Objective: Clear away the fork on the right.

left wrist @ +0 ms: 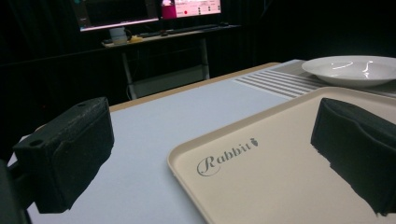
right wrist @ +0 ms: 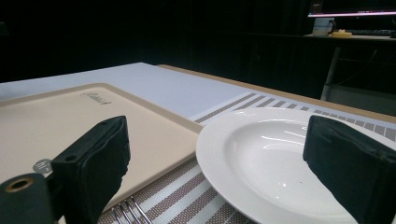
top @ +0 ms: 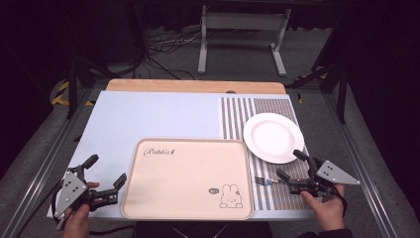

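- Left gripper [top: 106, 170]: jaws wide apart, empty, at the near-left edge of the beige tray [top: 188, 208].
- Right gripper [top: 290, 164]: jaws wide apart, empty, beside the white plate [top: 273, 137] and fork [top: 263, 181].

Beige tray [top: 188, 178] up front, dark "Rabbit" script and a little white bunny drawn on it. White glossy plate [top: 273, 137] sits on a brown-and-white striped mat [top: 237, 116]. Pale blue-grey sheet [top: 153, 116] over a tan wood worktop [top: 195, 86].
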{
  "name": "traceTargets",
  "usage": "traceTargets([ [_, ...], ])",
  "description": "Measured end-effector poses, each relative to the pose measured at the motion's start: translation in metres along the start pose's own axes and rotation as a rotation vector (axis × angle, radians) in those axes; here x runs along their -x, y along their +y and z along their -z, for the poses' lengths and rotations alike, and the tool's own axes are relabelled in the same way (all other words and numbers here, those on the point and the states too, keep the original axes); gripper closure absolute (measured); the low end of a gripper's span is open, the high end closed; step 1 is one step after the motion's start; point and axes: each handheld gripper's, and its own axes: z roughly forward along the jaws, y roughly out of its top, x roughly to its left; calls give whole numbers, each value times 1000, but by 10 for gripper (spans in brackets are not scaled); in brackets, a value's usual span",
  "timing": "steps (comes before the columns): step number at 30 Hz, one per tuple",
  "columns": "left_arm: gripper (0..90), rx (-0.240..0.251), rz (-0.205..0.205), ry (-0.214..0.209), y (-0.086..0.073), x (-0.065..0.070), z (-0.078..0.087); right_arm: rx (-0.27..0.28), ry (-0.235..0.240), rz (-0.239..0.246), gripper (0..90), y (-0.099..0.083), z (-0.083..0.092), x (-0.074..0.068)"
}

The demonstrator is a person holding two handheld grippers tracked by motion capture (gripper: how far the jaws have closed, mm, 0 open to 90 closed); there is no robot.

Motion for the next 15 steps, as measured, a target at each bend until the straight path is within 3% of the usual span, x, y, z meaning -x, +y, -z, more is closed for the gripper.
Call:
traceTargets([
  [15,0,-3,4,4,0,-1,1,3,5,-6,83,1,-1,-1],
])
